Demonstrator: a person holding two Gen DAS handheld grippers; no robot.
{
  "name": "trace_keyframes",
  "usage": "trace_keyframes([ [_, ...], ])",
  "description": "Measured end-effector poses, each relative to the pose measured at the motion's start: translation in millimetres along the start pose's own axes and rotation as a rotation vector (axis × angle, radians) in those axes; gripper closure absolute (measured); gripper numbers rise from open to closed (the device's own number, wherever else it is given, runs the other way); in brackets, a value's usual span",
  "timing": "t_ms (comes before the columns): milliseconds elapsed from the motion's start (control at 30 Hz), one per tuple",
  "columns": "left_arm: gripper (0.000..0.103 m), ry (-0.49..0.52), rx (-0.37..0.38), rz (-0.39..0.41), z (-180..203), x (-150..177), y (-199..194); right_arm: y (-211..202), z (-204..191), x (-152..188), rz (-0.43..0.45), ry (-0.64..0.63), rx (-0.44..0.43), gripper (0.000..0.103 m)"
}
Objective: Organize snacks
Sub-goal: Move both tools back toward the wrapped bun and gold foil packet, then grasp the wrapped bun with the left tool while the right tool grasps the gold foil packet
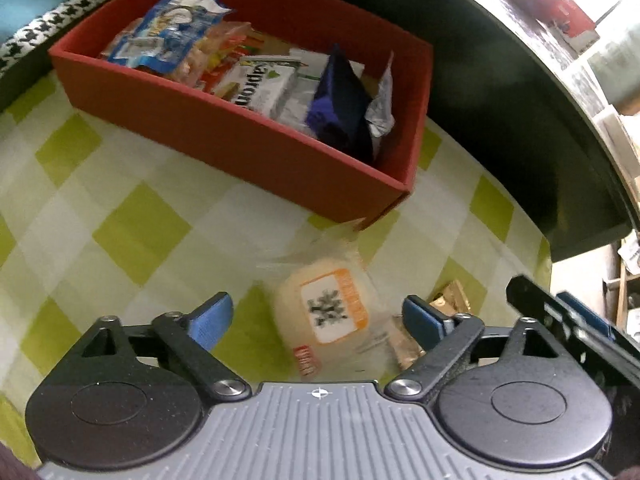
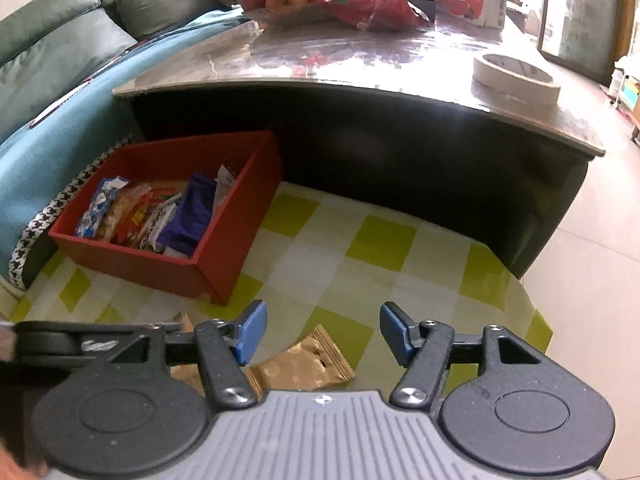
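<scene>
A red box [image 1: 224, 136] holds several snack packs, among them a blue-white bag [image 1: 168, 28], a white pack [image 1: 264, 84] and a dark blue bag [image 1: 340, 100]. It also shows in the right wrist view [image 2: 224, 240]. My left gripper [image 1: 320, 316] is open just above a pale bun in clear wrap with an orange label [image 1: 324, 312], lying on the checked cloth between the fingers. My right gripper [image 2: 322, 330] is open above a gold-brown snack pack [image 2: 300, 366]. The right gripper also shows at the right edge of the left wrist view [image 1: 560, 312].
A green and white checked cloth [image 2: 360, 248] covers the low surface. A dark table [image 2: 360, 64] with apples, red bags and a tape roll [image 2: 516, 76] stands behind. A teal sofa [image 2: 60, 100] is at the left. More gold packs [image 1: 448, 300] lie by the bun.
</scene>
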State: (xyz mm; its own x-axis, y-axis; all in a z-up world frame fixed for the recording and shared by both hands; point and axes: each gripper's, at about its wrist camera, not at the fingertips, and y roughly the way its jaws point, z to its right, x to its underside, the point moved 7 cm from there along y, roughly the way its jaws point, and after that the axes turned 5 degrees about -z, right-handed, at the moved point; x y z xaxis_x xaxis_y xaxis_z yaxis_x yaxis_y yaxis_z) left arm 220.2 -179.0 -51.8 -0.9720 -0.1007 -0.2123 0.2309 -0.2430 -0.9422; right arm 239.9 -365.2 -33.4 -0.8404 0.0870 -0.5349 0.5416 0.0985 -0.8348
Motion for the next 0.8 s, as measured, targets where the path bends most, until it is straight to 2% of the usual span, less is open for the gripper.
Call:
trace_keyframes([
  [133, 0.007, -0.008, -0.079, 0.012, 6.6, 6.2, 14.0, 2.9, 4.8, 7.8, -0.025, -0.004, -0.005, 0.039],
  [233, 0.018, -0.038, -0.091, -0.011, -2.9, 11.1, 23.3, 6.7, 9.1, 14.9, -0.056, 0.002, 0.001, 0.039],
  [300, 0.029, -0.032, -0.089, -0.029, -9.7, 13.3, 25.4, 11.0, 12.5, 19.8, -0.083, 0.019, -0.002, 0.039],
  [400, 0.036, 0.023, -0.104, -0.022, -18.8, 13.5, 17.1, 13.8, 15.6, 27.5, -0.112, 0.054, -0.024, 0.039],
  [633, 0.037, 0.238, -0.181, 0.005, -45.9, 22.1, -13.5, 28.6, -3.2, 50.3, -0.208, 0.199, -0.166, 0.039],
  [733, 0.038, 0.307, -0.181, 0.001, -54.8, 25.2, -24.3, 46.6, -15.9, 48.4, -0.241, 0.242, -0.175, 0.039],
  [800, 0.042, 0.3, -0.139, 0.005, -59.0, 24.2, -31.2, 56.1, -22.8, 42.6, -0.246, 0.27, -0.174, 0.035],
])
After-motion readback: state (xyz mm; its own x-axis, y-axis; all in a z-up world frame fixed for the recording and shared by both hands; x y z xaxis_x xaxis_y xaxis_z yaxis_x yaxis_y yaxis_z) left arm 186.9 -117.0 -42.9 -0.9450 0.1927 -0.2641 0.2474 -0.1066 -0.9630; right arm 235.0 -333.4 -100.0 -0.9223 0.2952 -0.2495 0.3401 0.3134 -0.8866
